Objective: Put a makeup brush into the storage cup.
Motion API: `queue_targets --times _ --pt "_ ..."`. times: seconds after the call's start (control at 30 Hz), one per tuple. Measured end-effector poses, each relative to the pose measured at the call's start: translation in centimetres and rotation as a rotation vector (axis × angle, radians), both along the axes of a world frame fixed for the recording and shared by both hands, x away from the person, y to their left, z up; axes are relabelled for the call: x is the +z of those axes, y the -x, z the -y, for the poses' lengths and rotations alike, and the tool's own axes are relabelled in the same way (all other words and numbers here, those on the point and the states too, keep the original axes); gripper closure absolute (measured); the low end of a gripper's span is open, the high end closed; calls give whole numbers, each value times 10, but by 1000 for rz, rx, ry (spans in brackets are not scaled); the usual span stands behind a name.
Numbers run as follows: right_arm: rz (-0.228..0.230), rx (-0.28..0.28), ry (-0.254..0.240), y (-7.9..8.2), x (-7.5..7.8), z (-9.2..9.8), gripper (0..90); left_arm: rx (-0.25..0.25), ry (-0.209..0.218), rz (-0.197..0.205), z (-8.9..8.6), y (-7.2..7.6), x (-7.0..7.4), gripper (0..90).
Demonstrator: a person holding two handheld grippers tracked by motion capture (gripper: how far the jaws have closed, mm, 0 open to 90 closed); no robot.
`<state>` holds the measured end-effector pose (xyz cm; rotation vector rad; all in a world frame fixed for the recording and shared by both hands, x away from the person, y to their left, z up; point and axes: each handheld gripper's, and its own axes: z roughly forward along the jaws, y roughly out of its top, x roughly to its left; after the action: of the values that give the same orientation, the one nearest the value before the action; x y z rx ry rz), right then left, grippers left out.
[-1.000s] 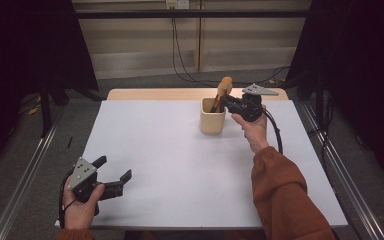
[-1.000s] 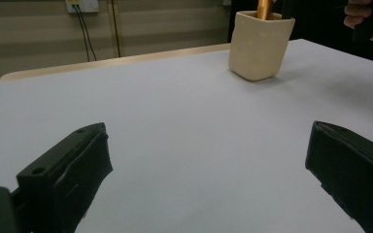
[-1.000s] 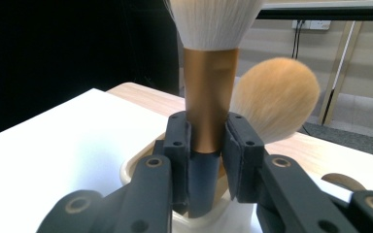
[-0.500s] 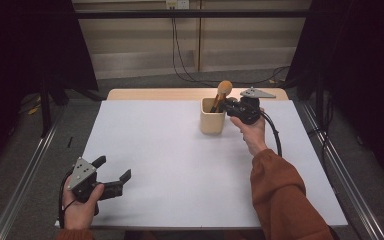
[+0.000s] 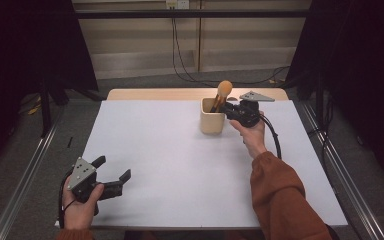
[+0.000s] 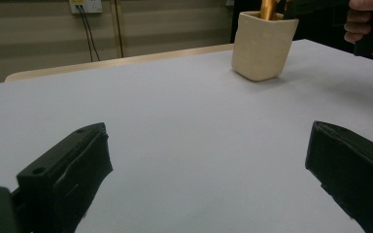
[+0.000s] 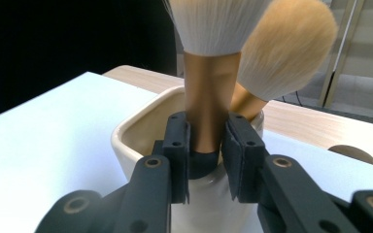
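Note:
A cream square cup (image 5: 212, 122) stands at the far middle of the white table (image 5: 180, 165); it also shows in the left gripper view (image 6: 262, 46). My right gripper (image 5: 230, 111) reaches level over its rim from the right. Close up, its jaws (image 7: 206, 141) hold the copper handle of a white-bristled makeup brush (image 7: 209, 92), which stands upright in the cup (image 7: 136, 141). The pads touch the handle, though the jaws have just been opening a little. A tan-bristled brush (image 7: 284, 43) leans in the cup behind it. My left gripper (image 5: 112, 172) rests open at the near left corner, nothing between its jaws (image 6: 204, 160).
A wooden strip (image 5: 180, 94) edges the table's far side. Metal rails (image 5: 25, 175) run along the floor on both sides. The person's right sleeve (image 5: 280, 200) lies over the near right part of the table.
The brush head above the cup sits a little lower and more upright than a second ago, with the right gripper shifted slightly. The left gripper has not moved.

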<state>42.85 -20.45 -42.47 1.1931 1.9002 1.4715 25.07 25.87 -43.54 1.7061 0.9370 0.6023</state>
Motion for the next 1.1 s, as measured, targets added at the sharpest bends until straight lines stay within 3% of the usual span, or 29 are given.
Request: queue_targets --times 0.27,0.47,0.67,0.9,0.97,1.1 --pt "-2 -5 1 2 -1 4 597 2 7 -4 1 0 0 23" --pt "-13 -13 -16 4 -4 8 411 3 2 -4 2 -2 0 23" --pt "-38 -8 -28 7 -6 15 298 2 10 -3 3 -4 0 23" --pt "-15 12 -63 17 -2 26 139 4 34 3 3 -6 0 20" --pt "-19 8 -79 21 -3 29 44 0 27 6 3 -6 0 20" --pt "-14 6 -63 29 -3 32 38 -5 25 5 4 -6 0 20"
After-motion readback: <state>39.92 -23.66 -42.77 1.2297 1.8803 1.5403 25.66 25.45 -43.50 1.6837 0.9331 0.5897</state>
